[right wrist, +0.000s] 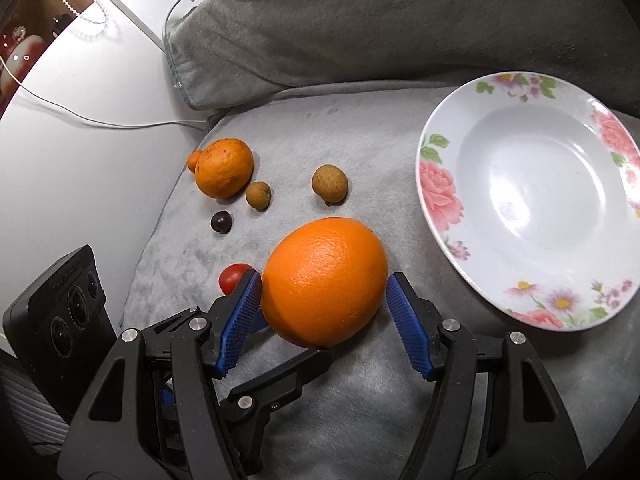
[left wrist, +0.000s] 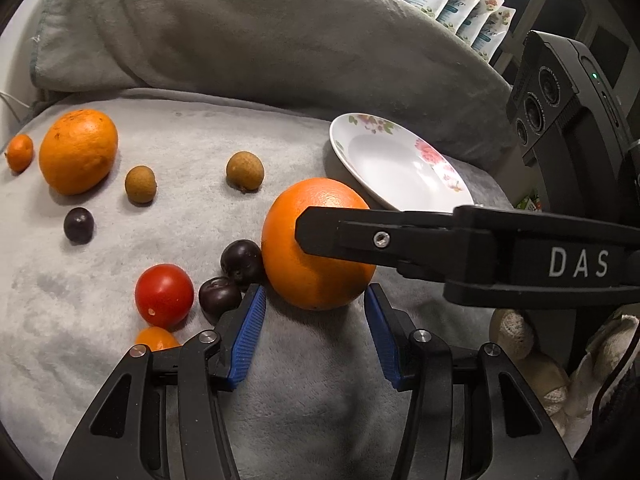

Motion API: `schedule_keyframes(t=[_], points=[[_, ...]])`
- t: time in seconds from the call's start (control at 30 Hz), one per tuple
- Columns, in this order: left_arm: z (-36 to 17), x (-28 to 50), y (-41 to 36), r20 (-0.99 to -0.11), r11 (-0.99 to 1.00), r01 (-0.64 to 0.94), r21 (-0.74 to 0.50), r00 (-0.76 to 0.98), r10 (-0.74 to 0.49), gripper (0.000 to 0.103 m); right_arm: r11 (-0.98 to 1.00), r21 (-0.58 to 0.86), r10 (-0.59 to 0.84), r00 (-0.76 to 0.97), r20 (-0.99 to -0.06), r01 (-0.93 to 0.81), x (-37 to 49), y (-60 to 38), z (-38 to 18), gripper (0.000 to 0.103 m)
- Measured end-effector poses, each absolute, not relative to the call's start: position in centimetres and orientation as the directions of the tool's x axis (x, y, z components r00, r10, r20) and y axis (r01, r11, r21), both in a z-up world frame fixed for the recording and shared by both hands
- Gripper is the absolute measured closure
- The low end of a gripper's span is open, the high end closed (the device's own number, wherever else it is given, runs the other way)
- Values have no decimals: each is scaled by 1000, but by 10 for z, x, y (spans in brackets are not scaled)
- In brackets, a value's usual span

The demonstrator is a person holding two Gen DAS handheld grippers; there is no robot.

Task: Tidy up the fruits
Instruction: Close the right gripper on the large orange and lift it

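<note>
While the left tongs [left wrist: 315,322] gape empty, the right tongs [right wrist: 324,307] straddle the orange [right wrist: 324,280], spread wide.

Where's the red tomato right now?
In the left wrist view the red tomato lies on the grey blanket, lower left, beside two dark plums and left of the big orange. The right wrist view shows it peeking from behind the right gripper's left finger.

The white letters "DAS" are printed on the black body of the right gripper [left wrist: 316,236]; print on the pouches [left wrist: 460,4] cannot be read
</note>
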State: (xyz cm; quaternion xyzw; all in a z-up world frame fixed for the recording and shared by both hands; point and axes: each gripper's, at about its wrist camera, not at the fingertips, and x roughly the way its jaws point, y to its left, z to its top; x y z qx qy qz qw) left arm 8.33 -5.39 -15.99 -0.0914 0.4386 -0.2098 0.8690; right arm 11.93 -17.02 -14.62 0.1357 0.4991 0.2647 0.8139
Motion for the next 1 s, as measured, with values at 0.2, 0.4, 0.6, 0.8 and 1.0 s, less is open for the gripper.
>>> schedule_keyframes(t=[0.2, 0.4, 0.6, 0.8, 1.0], points=[[-158, 85, -56, -720, 894, 292, -341, 530, -448, 57, 819, 496, 574, 369, -731, -289, 119, -172, -147, 35], [-156, 81, -58, -716, 896, 294, -332, 540, -443, 57, 822, 475, 567, 380, -731, -313, 114, -172, -143, 36], [-148, 75, -61, -703, 898, 304, -317, 560, -438, 58, 817, 476, 574, 395, -717, -324, 109, -176, -136, 36], [-135, 71, -74, -684, 894, 332, -302, 578, -445, 58, 820, 466, 571, 430, -699, -332, 101, -187, -121, 36], [-125, 74, -90, -674, 882, 369, -293, 575, -464, 58, 829, 459, 559, 469, -684, -318, 99, -207, -108, 36]])
